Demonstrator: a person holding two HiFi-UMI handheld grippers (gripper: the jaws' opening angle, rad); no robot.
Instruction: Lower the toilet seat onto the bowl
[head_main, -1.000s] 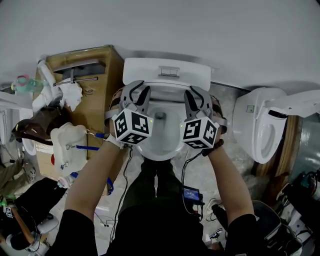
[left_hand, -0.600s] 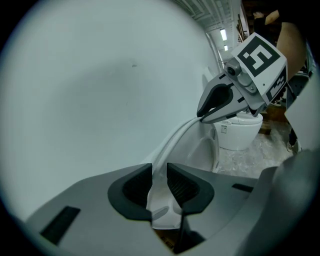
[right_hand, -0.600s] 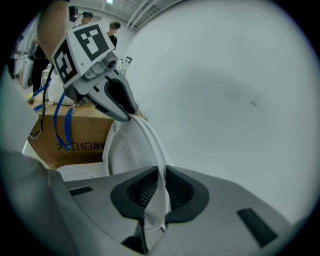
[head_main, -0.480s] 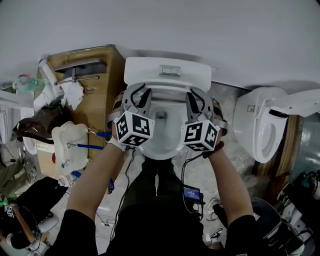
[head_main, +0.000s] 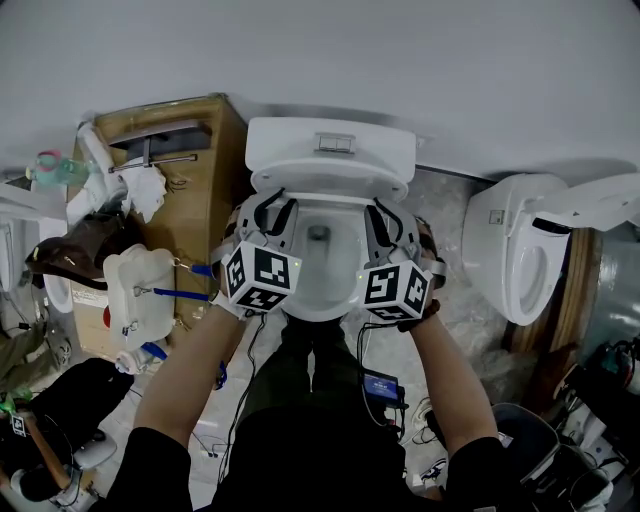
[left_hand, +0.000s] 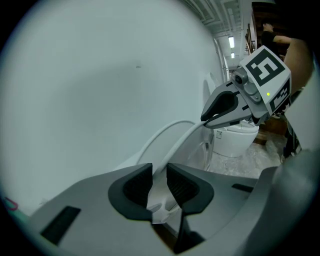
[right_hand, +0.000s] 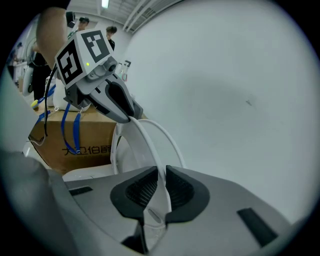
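Left gripper view: the left gripper (left_hand: 159, 184) pinches one side rail of the toilet seat (left_hand: 167, 135), its jaws having just closed further. Right gripper view: the right gripper (right_hand: 161, 189) has likewise just closed on the opposite rail. Only the head view shows the bowl (head_main: 322, 285) below. The seat stands raised over the bowl, long axis steeply tilted, its free end arcing upward before the tank (head_main: 330, 150).

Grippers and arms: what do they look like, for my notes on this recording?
The left gripper and right gripper match. Each has a light grey moulded body, dark ribbed pads and a white cube of black square markers with a small green light. Thin black cables hang from them. The person wears black short sleeves, and the forearms are bare.
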